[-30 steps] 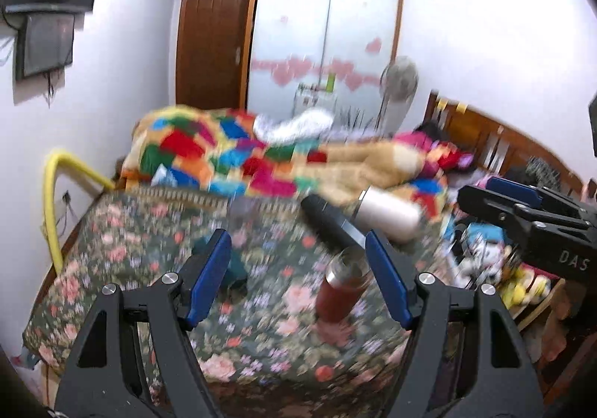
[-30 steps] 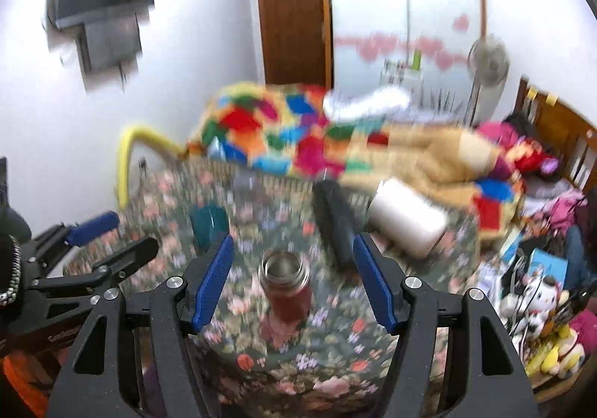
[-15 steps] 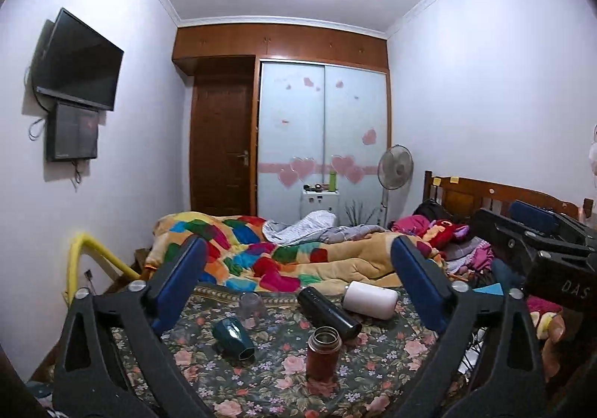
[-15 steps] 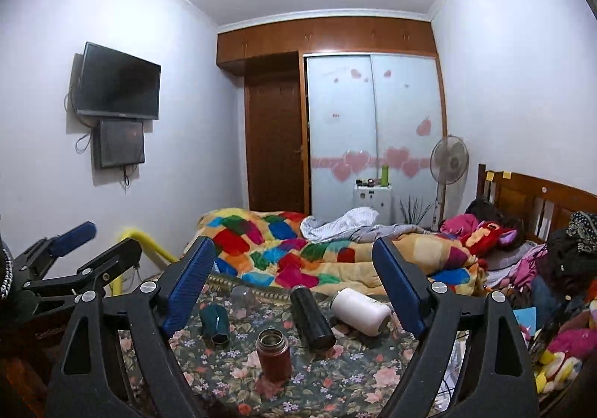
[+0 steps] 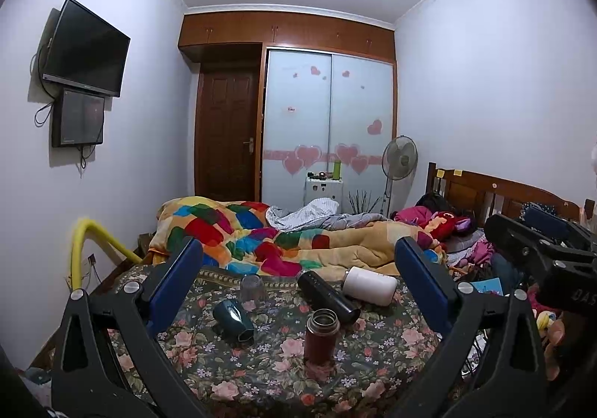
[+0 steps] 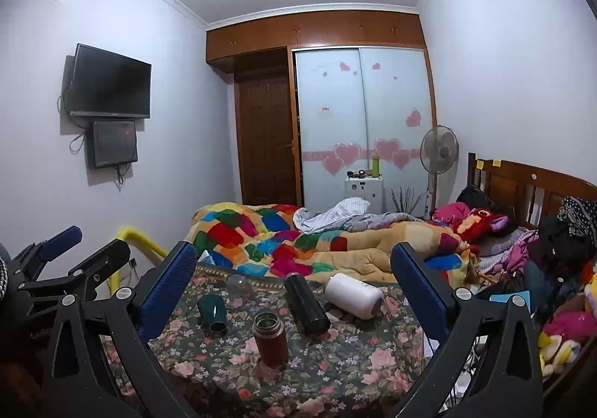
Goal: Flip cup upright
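A dark red flask [image 5: 321, 338] [image 6: 271, 340] stands upright with its mouth open on the floral cloth. A black bottle [image 5: 327, 297] [image 6: 306, 303], a white bottle [image 5: 370, 285] [image 6: 353, 294] and a teal cup [image 5: 233, 320] [image 6: 212, 313] lie on their sides behind it. A clear glass [image 5: 252, 286] [image 6: 238, 284] stands upside down at the back. My left gripper [image 5: 298, 285] and my right gripper [image 6: 293, 289] are both open, empty and held back from the table.
The floral table [image 5: 373, 362] stands against a bed with a colourful quilt [image 5: 242, 231]. A yellow rail [image 5: 93, 235] is at the left. Toys and clutter [image 6: 559, 324] lie at the right. The other gripper shows at the right of the left view [image 5: 541, 257] and at the left of the right view [image 6: 67, 269].
Both grippers have pulled back and tilted up from the red flask, and their jaws stand wider apart. The flask stands where it was.
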Demonstrator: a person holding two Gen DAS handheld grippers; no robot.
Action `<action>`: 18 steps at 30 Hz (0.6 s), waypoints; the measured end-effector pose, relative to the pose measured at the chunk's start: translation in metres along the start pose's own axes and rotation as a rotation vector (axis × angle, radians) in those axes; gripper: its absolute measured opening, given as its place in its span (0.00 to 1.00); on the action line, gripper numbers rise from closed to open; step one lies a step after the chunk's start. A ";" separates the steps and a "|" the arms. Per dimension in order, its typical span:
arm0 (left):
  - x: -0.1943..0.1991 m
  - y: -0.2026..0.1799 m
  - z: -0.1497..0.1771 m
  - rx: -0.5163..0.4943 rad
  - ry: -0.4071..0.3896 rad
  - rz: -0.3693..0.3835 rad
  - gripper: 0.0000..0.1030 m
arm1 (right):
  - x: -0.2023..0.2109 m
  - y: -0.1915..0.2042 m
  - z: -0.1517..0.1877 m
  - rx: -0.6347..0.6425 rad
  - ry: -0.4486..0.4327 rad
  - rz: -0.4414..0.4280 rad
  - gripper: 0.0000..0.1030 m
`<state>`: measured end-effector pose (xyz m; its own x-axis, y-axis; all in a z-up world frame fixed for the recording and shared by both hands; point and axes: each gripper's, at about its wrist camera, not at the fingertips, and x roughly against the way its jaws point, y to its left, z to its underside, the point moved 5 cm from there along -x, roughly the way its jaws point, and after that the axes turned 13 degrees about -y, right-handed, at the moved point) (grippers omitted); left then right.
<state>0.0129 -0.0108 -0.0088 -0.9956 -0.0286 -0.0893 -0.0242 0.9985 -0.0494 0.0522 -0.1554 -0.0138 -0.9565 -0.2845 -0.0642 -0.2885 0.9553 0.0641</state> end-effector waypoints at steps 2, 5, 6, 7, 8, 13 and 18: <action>0.001 0.000 0.000 0.000 0.001 0.000 1.00 | 0.003 -0.001 0.000 0.001 0.000 -0.001 1.00; 0.002 0.000 0.001 -0.002 0.002 0.005 1.00 | 0.003 0.000 0.000 0.002 0.001 -0.001 1.00; 0.002 0.000 0.001 -0.005 0.002 0.004 1.00 | 0.003 0.000 0.000 0.001 0.001 -0.001 1.00; 0.002 -0.001 0.001 -0.006 0.003 0.005 1.00 | 0.003 0.000 0.000 0.002 0.003 -0.002 1.00; 0.002 -0.001 0.002 -0.007 0.004 0.006 1.00 | 0.004 0.000 0.000 0.003 0.003 -0.004 1.00; -0.001 -0.003 0.003 -0.008 0.008 0.011 1.00 | 0.005 0.000 0.001 0.006 0.010 -0.006 1.00; -0.002 -0.004 0.003 -0.008 0.012 0.015 1.00 | 0.006 -0.003 0.001 0.004 0.016 -0.006 1.00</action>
<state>0.0154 -0.0144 -0.0117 -0.9969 -0.0132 -0.0778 -0.0101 0.9992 -0.0398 0.0469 -0.1600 -0.0158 -0.9554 -0.2913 -0.0487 -0.2939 0.9540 0.0598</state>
